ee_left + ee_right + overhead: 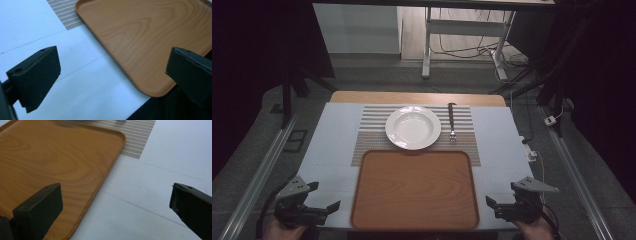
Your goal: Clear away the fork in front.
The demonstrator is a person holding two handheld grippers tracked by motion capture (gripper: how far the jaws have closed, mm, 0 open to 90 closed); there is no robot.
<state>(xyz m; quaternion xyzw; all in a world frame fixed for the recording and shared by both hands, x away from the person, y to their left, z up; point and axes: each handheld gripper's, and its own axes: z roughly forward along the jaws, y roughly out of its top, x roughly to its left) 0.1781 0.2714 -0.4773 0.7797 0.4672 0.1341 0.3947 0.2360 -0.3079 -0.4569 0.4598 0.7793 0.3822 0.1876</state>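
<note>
An empty wooden tray (414,190) lies at the table's near edge, its front left corner (150,50) and right side (50,162) seen close up in the gripper views. Behind it a white plate (413,127) sits on a striped placemat (372,135), with a fork (452,121) to its right, handle pointing away. My left gripper (323,196) hovers at the tray's front left corner, open and holding nothing (110,77). At the tray's front right corner my right gripper (501,194) is open too, with bare table between its jaws (117,205).
The white table top (497,145) ends just in front of the tray. A wooden strip (417,98) runs along its far edge. Metal rails (262,170) flank the table, and cables with a desk frame (472,45) lie on the floor beyond.
</note>
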